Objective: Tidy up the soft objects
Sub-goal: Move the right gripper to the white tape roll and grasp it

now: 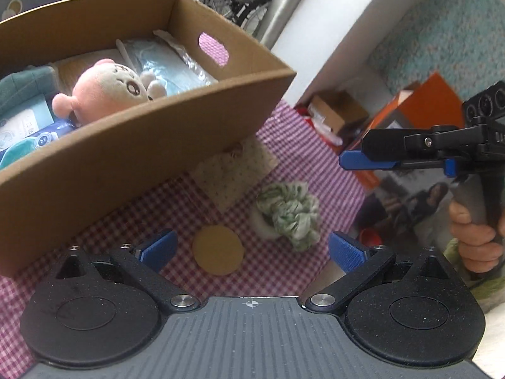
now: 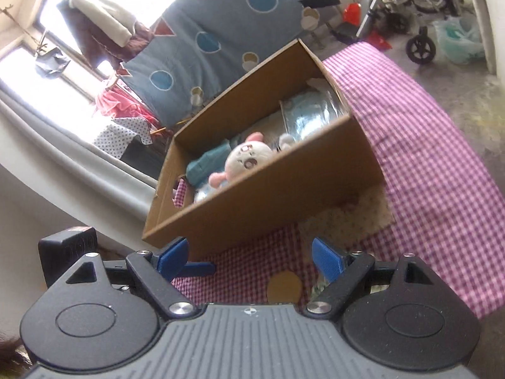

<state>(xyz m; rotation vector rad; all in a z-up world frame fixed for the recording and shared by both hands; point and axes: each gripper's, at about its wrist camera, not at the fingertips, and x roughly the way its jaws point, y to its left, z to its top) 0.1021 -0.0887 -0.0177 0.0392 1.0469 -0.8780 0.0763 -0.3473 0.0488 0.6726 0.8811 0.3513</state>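
A cardboard box (image 1: 132, 145) stands on the pink checked tablecloth (image 1: 296, 145). It holds a pink and white plush toy (image 1: 107, 90), a teal cloth (image 1: 22, 87) and soft packets. In front of it lie a dotted beige cloth (image 1: 233, 170), a green scrunchie (image 1: 287, 214) and a round yellow pad (image 1: 217, 249). My left gripper (image 1: 252, 249) hovers open above the pad, holding nothing. My right gripper (image 1: 347, 159), held by a hand (image 1: 476, 240), is off to the right. In the right wrist view the right gripper (image 2: 249, 262) is open and empty, facing the box (image 2: 268, 202) and plush toy (image 2: 249, 161).
The table edge drops off at the right, with an orange box (image 1: 432, 101) and a small carton (image 1: 337, 110) on the floor beyond. A blue patterned blanket (image 2: 221, 31) hangs behind the box. Wheeled frames (image 2: 419, 47) stand at the far side.
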